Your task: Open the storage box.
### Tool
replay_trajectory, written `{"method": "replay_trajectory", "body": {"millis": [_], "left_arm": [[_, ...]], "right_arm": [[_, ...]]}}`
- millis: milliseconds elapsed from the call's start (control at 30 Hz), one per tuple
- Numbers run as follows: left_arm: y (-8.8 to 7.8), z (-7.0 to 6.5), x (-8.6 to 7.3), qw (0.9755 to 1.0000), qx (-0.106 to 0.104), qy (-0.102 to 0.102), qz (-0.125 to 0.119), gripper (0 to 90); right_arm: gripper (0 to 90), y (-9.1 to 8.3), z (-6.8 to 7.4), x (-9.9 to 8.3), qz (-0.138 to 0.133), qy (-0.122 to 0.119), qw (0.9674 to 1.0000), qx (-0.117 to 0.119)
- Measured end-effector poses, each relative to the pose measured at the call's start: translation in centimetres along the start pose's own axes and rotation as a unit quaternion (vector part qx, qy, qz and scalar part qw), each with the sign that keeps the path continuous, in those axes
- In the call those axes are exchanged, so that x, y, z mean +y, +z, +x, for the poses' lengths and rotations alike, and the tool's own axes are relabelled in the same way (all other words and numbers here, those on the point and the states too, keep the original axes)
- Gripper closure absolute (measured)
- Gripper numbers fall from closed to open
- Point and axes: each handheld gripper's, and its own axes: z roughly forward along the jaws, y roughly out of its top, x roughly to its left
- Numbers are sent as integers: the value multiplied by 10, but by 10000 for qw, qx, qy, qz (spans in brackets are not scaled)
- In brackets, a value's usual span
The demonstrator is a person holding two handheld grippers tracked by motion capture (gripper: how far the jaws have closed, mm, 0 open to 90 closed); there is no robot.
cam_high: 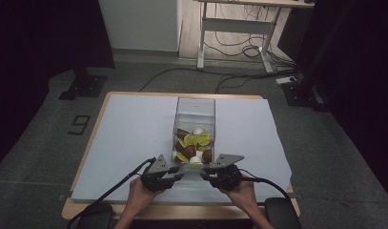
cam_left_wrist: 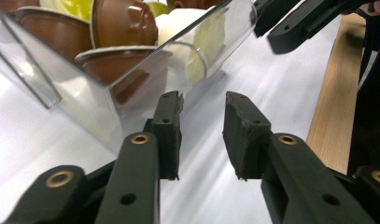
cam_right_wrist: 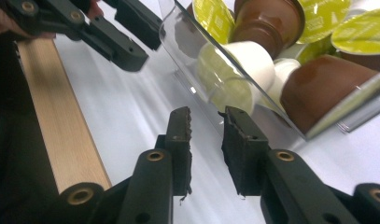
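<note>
A clear plastic box (cam_high: 195, 100) stands in the middle of the table, holding several brown, green and white coffee capsules (cam_high: 194, 143). My left gripper (cam_high: 178, 175) and right gripper (cam_high: 204, 175) meet at its near end, tips pointing toward each other. In the left gripper view my left gripper (cam_left_wrist: 204, 100) is open with nothing between the pads, just beside the box's wall (cam_left_wrist: 85, 93); the right gripper (cam_left_wrist: 295, 23) is at the top right. The right gripper (cam_right_wrist: 207, 114) is also open and empty, close under the box's corner (cam_right_wrist: 215, 60); a white capsule (cam_right_wrist: 246, 60) lies behind the wall.
A white sheet (cam_high: 134, 133) covers the wooden table (cam_high: 182, 211). Bare wood edge runs near both grippers (cam_left_wrist: 332, 102). Black pads sit at the near corners (cam_high: 282, 212). A desk frame and floor cables (cam_high: 239, 43) lie beyond the table.
</note>
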Motion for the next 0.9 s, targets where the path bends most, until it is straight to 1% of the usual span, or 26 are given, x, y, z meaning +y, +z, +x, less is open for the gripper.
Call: {"method": "replay_trajectory", "body": {"millis": [100, 200, 300, 467, 533, 600, 733, 833, 900], "left_arm": [[-4, 4, -1, 10000, -36, -69, -34, 621], [-8, 6, -2, 9999, -33, -86, -45, 601], [-11, 9, -3, 10000, -22, -89, -4, 585], [-14, 12, -6, 9999, -56, -89, 70, 560], [-15, 14, -7, 9999, -23, -56, 106, 554], [-18, 15, -7, 9999, -17, -53, 113, 548], [-23, 19, -8, 9999, 18, -48, 145, 537], [-25, 24, -11, 9997, 127, -33, 221, 521], [-26, 28, -13, 9994, 222, -75, 248, 504]], "right_arm": [[699, -3, -3, -5, 41, 60, 10000, 41], [690, -6, -5, -8, 74, 24, 10000, 39], [684, -9, -7, -10, 81, 54, 9999, 55], [667, -13, -13, -14, 170, 106, 9998, 80], [659, -15, -14, -15, 184, 115, 9998, 30], [658, -18, -16, -15, 151, 138, 9998, 37], [639, -24, -21, -17, 133, 200, 9997, -46], [626, -27, -26, -19, 110, 251, 9996, -109], [598, -29, -29, -20, 98, 264, 9994, -182]]}}
